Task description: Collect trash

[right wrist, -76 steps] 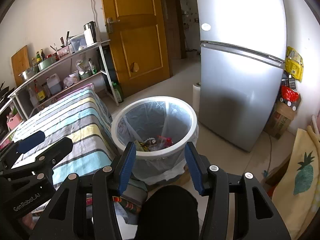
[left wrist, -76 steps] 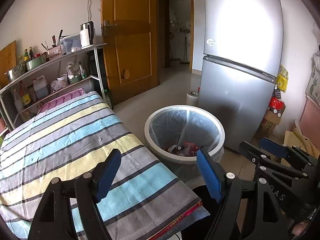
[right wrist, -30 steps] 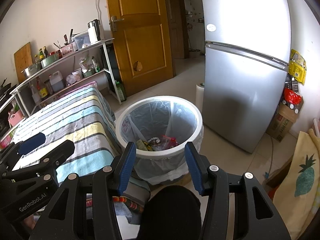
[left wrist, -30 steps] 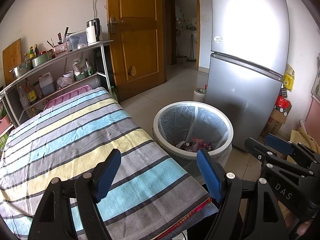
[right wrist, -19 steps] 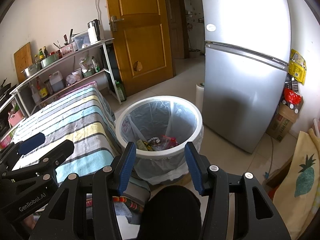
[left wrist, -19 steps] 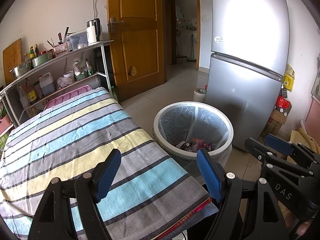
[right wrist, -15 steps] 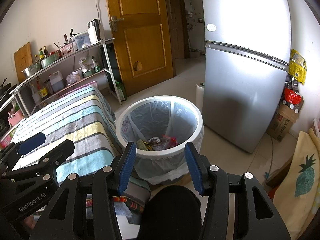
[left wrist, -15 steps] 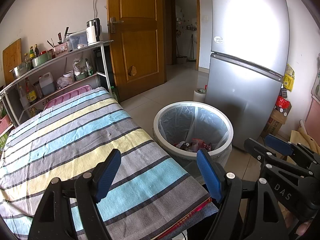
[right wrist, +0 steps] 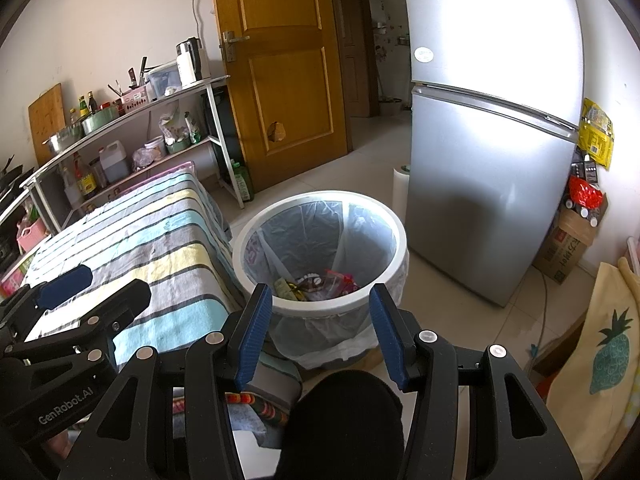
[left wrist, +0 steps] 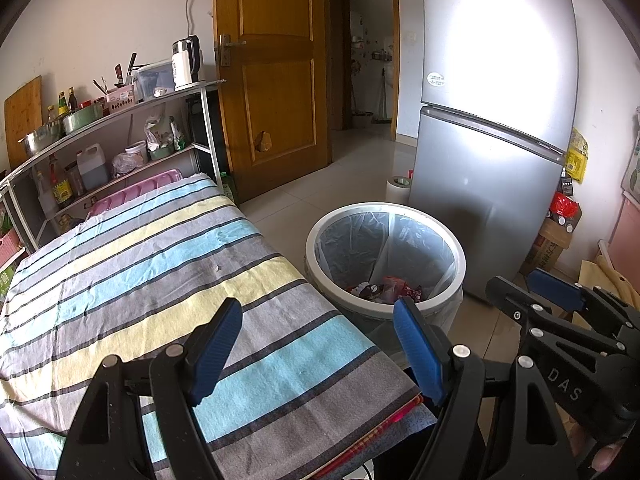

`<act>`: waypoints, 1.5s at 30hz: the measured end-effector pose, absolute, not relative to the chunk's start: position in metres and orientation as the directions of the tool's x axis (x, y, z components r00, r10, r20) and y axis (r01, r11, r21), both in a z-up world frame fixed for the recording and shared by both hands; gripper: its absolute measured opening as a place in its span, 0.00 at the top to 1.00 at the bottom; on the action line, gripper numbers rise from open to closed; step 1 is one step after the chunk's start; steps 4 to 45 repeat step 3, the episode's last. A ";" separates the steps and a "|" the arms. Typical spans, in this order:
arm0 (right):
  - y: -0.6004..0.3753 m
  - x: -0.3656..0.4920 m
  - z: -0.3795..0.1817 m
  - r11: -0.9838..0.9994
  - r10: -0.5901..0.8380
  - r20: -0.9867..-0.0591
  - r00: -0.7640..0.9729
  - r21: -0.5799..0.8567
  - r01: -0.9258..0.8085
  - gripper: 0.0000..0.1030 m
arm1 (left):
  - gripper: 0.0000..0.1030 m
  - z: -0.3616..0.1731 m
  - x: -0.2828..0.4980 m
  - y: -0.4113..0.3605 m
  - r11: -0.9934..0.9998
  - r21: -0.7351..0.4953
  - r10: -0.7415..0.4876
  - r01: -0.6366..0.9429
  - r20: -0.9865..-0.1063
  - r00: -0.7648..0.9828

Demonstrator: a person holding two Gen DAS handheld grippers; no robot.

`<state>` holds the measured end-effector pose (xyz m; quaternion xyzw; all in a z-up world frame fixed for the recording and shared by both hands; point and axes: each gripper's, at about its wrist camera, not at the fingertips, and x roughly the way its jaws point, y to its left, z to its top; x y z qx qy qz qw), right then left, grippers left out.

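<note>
Trash (left wrist: 384, 290) lies at the bottom of the lined bin (left wrist: 456, 264), ahead and right of the left gripper (left wrist: 320, 354), which is wide open and empty over the striped cloth (left wrist: 160, 280). From the right wrist, the right gripper (right wrist: 320, 330), likewise spread and empty, sits nearer, straight before the bin (right wrist: 248, 236), showing wrappers (right wrist: 316, 282) more fully.

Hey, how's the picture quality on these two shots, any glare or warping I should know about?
Left wrist view: a blown-out white glare covers the fridge upper door, the doorframe bows from fisheye, corners go dark, and the bin stays sharp. Right wrist view: the same glare on the fridge, the shelf curves, and trash in the bin is clearly lit.
</note>
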<state>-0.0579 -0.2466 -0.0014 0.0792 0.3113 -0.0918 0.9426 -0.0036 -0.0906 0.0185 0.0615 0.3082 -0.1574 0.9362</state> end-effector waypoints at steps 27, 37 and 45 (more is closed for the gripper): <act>-0.247 -0.058 -0.001 0.971 -0.123 -0.602 0.789 0.092 0.222 0.50 | 0.23 0.018 -0.003 -0.091 0.942 0.018 -0.258 0.334 -0.596 0.760; -0.247 -0.058 -0.001 0.971 -0.123 -0.602 0.789 0.092 0.222 0.50 | 0.23 0.018 -0.003 -0.091 0.942 0.018 -0.258 0.334 -0.596 0.760; -0.247 -0.058 -0.001 0.971 -0.123 -0.602 0.789 0.092 0.222 0.50 | 0.23 0.018 -0.003 -0.091 0.942 0.018 -0.258 0.334 -0.596 0.760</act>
